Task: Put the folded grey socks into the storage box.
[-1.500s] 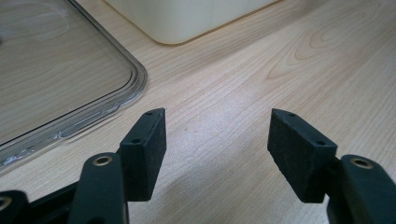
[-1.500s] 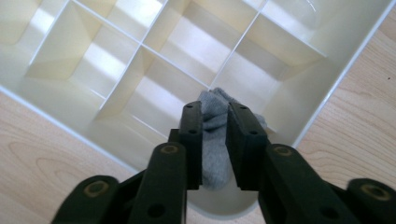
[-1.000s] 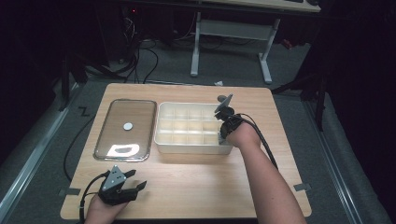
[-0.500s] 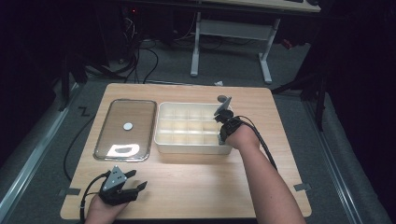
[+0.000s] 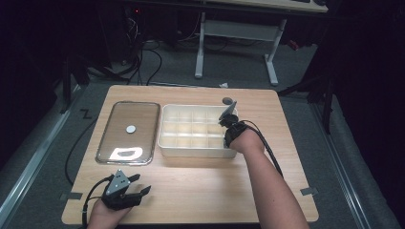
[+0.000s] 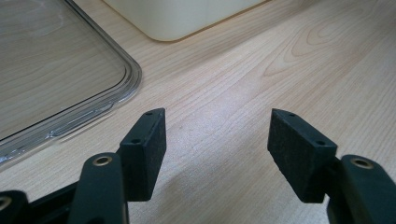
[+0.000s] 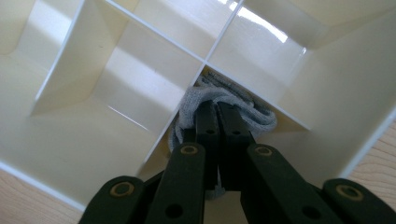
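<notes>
A cream divided box (image 5: 191,149) stands in the middle of the table. My right gripper (image 5: 225,126) reaches down into a compartment at its right end. In the right gripper view the right gripper (image 7: 217,106) has just been closing, and its jaws now press together on a bunched grey cloth (image 7: 250,114) lying in that compartment's corner against the divider walls (image 7: 93,93). My left gripper (image 5: 138,186) rests near the table's front left edge. In its own view the left gripper (image 6: 217,135) stands open over bare wood, with nothing between its pads.
A clear plastic lid (image 5: 129,131) with a white spot lies flat to the left of the box; its rounded corner (image 6: 126,79) is just ahead of the left gripper. The box's other compartments look empty. A small round grey object (image 5: 228,100) sits behind the box.
The right hand has shifted only slightly at the box's right end. The left hand and gripper have stayed where they were.
</notes>
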`<state>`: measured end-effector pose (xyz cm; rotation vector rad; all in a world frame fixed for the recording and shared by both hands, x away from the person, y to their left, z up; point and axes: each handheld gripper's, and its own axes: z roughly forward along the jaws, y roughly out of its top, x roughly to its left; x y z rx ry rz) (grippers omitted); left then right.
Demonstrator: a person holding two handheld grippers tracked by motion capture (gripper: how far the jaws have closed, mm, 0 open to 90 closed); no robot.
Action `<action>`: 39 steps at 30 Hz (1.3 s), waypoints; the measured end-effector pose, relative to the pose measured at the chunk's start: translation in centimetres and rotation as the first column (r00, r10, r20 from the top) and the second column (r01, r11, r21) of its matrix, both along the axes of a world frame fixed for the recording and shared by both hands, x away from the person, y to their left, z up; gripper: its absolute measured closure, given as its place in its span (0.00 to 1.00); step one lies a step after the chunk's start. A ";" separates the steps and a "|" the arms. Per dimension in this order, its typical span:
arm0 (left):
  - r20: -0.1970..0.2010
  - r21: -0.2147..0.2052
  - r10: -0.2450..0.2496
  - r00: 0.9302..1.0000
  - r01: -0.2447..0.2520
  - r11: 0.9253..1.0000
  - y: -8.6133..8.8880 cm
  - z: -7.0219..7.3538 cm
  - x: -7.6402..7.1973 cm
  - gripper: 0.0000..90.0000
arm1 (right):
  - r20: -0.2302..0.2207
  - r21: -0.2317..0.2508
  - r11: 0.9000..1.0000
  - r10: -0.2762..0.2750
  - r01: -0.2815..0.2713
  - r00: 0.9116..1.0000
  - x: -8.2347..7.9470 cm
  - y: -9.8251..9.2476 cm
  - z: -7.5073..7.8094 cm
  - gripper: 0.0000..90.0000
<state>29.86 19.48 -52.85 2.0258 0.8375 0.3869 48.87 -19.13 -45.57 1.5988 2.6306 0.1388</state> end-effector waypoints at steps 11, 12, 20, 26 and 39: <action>0.000 -0.006 0.007 1.000 -0.007 1.000 0.0 0.0 -0.1 0.42 | -0.027 -0.011 1.000 -0.007 0.007 1.000 0.3 0.3 -0.4 1.00; 0.000 -0.008 0.008 1.000 -0.008 1.000 0.0 0.0 -0.1 0.42 | -0.033 -0.011 1.000 -0.012 0.012 0.999 0.3 0.3 -0.4 1.00; -0.003 -0.002 0.005 1.000 -0.005 1.000 0.0 0.0 0.0 0.42 | -0.049 -0.048 0.999 0.000 -0.003 0.999 0.6 0.8 -0.6 1.00; -0.001 0.004 0.005 1.000 -0.005 1.000 -0.2 -0.1 0.1 0.42 | -0.017 -0.033 0.999 -0.002 0.002 1.000 0.0 0.5 0.0 0.96; -0.001 0.008 0.008 1.000 -0.008 1.000 0.1 -0.1 0.4 0.43 | 0.239 0.126 0.992 -0.014 -0.017 0.971 -3.6 -1.7 5.0 0.76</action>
